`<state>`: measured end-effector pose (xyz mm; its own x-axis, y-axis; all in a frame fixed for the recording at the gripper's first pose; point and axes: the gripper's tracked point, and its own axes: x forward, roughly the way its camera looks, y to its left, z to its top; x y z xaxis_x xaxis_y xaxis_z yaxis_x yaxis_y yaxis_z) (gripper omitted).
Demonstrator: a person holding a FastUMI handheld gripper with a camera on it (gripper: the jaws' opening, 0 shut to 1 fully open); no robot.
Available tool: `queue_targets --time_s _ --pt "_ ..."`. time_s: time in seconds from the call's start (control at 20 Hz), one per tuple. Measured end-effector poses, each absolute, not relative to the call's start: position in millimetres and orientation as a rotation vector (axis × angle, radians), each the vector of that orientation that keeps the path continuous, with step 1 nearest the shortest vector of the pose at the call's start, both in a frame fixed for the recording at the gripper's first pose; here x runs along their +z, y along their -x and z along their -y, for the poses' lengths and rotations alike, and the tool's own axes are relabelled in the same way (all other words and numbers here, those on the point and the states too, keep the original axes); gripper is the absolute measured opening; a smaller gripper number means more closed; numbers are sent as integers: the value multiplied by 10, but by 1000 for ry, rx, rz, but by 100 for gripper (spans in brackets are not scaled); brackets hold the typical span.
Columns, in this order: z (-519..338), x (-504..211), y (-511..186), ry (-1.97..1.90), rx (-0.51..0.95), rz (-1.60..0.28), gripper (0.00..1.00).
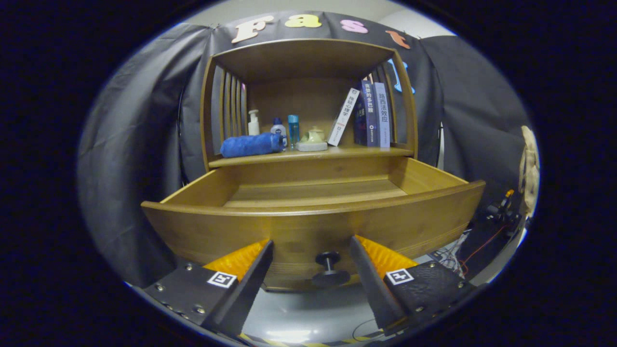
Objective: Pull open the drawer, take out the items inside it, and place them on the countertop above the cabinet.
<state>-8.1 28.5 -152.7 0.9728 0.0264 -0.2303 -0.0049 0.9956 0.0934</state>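
Wooden drawer (313, 212) pulled fully out, our gripper (311, 246) facing its front.
We see our fingers spread apart, gripping nothing, flanking the black knob (329, 270) with free room either side; beyond the drawer's front rim its floor looks bare; a blue towel (250, 144) lies on the countertop (337, 153).

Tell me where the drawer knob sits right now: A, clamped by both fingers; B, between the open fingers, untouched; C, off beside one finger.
B: the knob sits in the gap of the open gripper, on the pulled-out drawer, with neither finger touching it.
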Motion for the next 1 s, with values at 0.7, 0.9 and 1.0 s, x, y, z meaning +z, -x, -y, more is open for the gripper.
queue_targets --time_s 0.7,0.9,1.0 --pt "-426 -1709 -1437 -84 32 -282 98" --pt "-421 -1782 -1677 -139 44 -297 98" --pt "-424 -1874 -1752 -167 48 -327 98"
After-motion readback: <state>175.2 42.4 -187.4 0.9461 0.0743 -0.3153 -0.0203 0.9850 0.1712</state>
